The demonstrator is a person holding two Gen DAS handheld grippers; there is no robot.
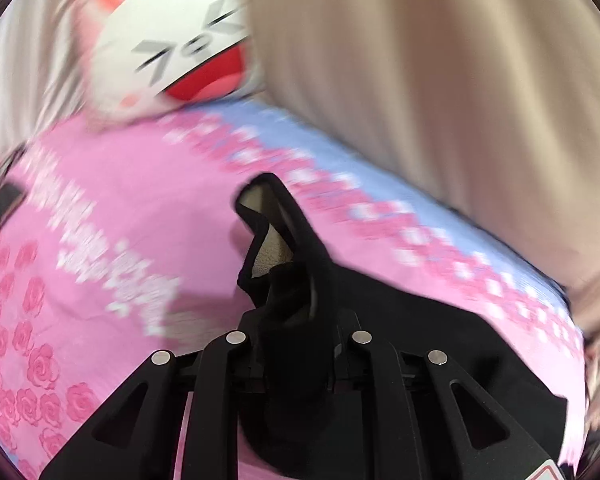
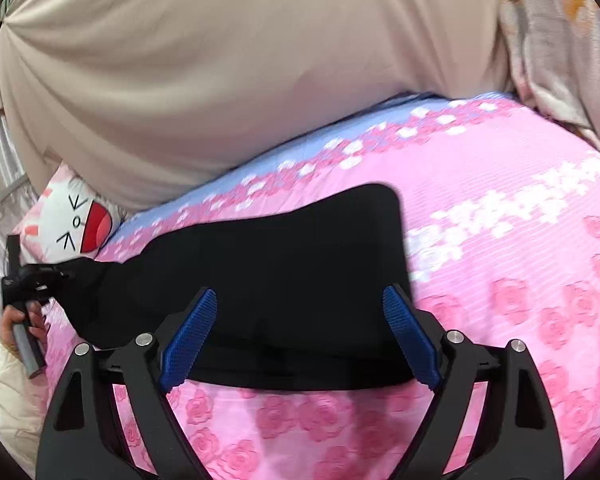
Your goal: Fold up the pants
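Observation:
Black pants (image 2: 268,264) lie on a pink rose-print bed sheet (image 2: 500,280). My left gripper (image 1: 296,320) is shut on one end of the pants (image 1: 284,264) and lifts it off the sheet; its pale lining shows. In the right wrist view the left gripper (image 2: 32,280) is at the far left, holding that raised end. My right gripper (image 2: 300,304) is open, its blue fingertips (image 2: 192,332) hovering over the near edge of the pants, holding nothing.
A white cat-face pillow (image 2: 72,224) lies at the bed's far left end; it also shows in the left wrist view (image 1: 180,52). A beige cloth-covered wall (image 2: 220,60) runs along the far side. A floral quilt (image 2: 556,40) sits at the far right.

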